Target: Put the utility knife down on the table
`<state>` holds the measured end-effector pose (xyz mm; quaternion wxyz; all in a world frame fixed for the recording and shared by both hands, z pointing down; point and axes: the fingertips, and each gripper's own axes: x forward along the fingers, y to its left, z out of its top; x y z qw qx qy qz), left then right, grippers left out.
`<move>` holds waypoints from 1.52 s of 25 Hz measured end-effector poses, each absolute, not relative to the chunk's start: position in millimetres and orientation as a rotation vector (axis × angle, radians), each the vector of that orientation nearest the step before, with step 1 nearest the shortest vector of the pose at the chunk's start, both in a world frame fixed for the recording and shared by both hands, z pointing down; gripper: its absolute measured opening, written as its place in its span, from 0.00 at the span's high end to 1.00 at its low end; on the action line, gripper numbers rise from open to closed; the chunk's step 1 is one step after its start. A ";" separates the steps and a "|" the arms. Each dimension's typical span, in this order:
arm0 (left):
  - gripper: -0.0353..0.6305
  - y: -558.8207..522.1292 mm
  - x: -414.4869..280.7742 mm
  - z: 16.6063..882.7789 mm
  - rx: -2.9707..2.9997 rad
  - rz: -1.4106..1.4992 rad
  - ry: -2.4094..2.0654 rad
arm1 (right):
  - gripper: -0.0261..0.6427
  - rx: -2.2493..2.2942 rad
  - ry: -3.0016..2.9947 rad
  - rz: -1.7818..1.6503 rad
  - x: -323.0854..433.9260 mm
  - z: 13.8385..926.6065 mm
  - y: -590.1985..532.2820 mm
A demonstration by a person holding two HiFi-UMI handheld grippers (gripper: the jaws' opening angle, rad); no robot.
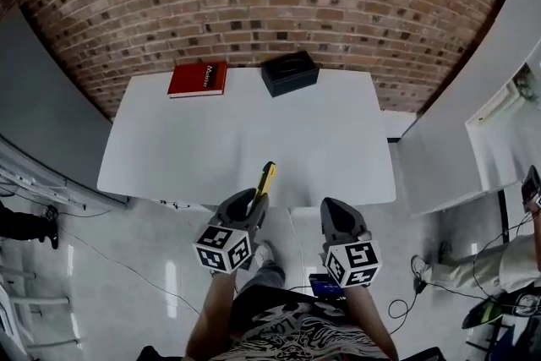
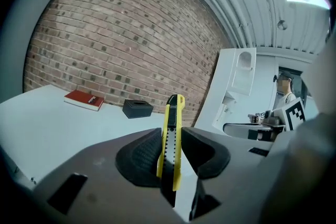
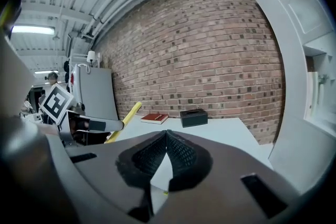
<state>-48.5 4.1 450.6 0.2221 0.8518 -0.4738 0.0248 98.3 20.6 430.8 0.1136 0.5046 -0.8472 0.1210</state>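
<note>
My left gripper (image 1: 254,200) is shut on a yellow and black utility knife (image 1: 265,179), which sticks out forward over the near edge of the white table (image 1: 245,139). In the left gripper view the knife (image 2: 171,136) stands on edge, clamped between the two dark pads, its tip pointing toward the brick wall. My right gripper (image 1: 336,212) hangs beside it just short of the table's front edge, shut with nothing between its pads (image 3: 181,152). The knife (image 3: 124,120) also shows as a yellow bar at the left of the right gripper view.
A red book (image 1: 198,79) and a black box (image 1: 289,73) lie at the table's far edge against the brick wall. Grey partitions stand at both sides. Cables run over the floor at the left and right. A seated person (image 1: 499,266) is at the far right.
</note>
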 end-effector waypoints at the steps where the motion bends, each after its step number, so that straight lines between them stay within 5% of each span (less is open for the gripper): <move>1: 0.76 -15.0 -55.2 449.7 2.352 0.064 -1.302 | 0.96 1.475 -2.484 0.349 88.8 428.6 3.8; 10: 0.76 -119.4 -95.5 459.3 2.353 0.068 -1.231 | 0.96 1.515 -2.425 0.360 50.2 432.7 -90.5; 38: 0.76 -183.8 -103.6 516.2 2.264 0.253 -1.212 | 0.96 1.465 -2.346 0.511 53.0 479.0 -156.2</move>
